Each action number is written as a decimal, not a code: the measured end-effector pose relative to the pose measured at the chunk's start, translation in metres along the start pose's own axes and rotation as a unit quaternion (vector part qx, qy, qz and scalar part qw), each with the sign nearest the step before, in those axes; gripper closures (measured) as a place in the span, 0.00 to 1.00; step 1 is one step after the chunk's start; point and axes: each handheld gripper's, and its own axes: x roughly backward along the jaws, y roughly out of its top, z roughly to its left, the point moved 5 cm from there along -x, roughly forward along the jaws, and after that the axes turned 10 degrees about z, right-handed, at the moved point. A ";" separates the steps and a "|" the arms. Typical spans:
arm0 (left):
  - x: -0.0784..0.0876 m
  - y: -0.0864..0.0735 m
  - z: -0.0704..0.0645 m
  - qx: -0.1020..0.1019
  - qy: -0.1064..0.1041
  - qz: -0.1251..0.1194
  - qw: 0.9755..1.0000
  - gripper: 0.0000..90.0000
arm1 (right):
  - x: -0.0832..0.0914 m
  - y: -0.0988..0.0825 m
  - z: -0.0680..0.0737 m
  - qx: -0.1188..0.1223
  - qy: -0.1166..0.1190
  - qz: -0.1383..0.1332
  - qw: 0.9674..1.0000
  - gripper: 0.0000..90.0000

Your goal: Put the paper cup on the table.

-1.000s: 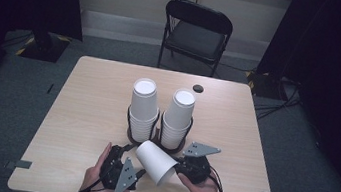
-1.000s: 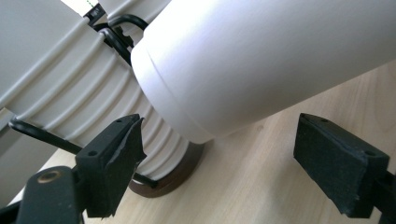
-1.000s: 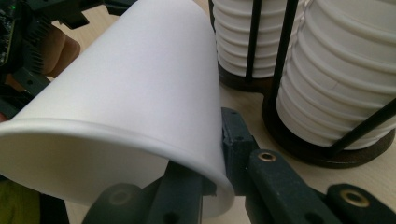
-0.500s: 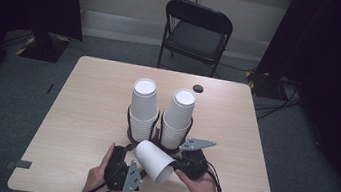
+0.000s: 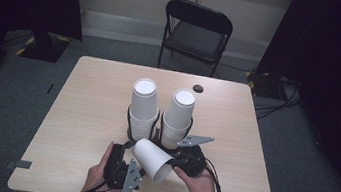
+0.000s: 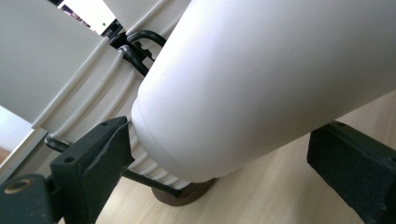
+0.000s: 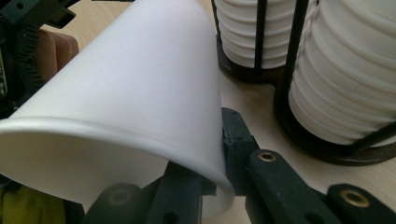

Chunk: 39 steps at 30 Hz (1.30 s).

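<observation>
Your right claw [image 7: 212, 179] pinches the paper cup's [image 5: 152, 160] rim; your left claw [image 6: 224, 161] has just been opening wide, the cup between its jaws.

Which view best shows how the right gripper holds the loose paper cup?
The right gripper view: the right gripper pinches the cup at its rim wall. The high view shows the cup tilted on its side between both hands. The left gripper view shows its closed bottom end between open jaws.

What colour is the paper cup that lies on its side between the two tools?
The paper cup is plain white, with no pattern; the right gripper view shows it best.
</observation>
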 end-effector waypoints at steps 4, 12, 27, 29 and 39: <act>-0.003 0.002 -0.005 -0.009 -0.003 0.005 1.000 0.00 | -0.005 0.001 0.001 0.004 0.003 0.012 1.000 0.96; -0.003 0.005 -0.007 -0.017 0.000 0.004 1.000 0.00 | -0.005 0.001 0.001 0.006 0.010 0.013 1.000 0.95; -0.002 0.019 -0.016 -0.003 -0.030 -0.028 0.999 0.10 | -0.006 0.009 0.003 0.007 0.012 -0.005 1.000 0.98; -0.001 0.023 -0.019 -0.008 -0.034 -0.033 0.999 0.11 | -0.009 0.010 0.004 0.006 0.015 -0.002 1.000 0.98; 0.000 0.033 -0.018 0.008 -0.030 -0.060 0.998 0.08 | -0.015 0.015 0.011 -0.003 0.038 0.003 0.999 0.98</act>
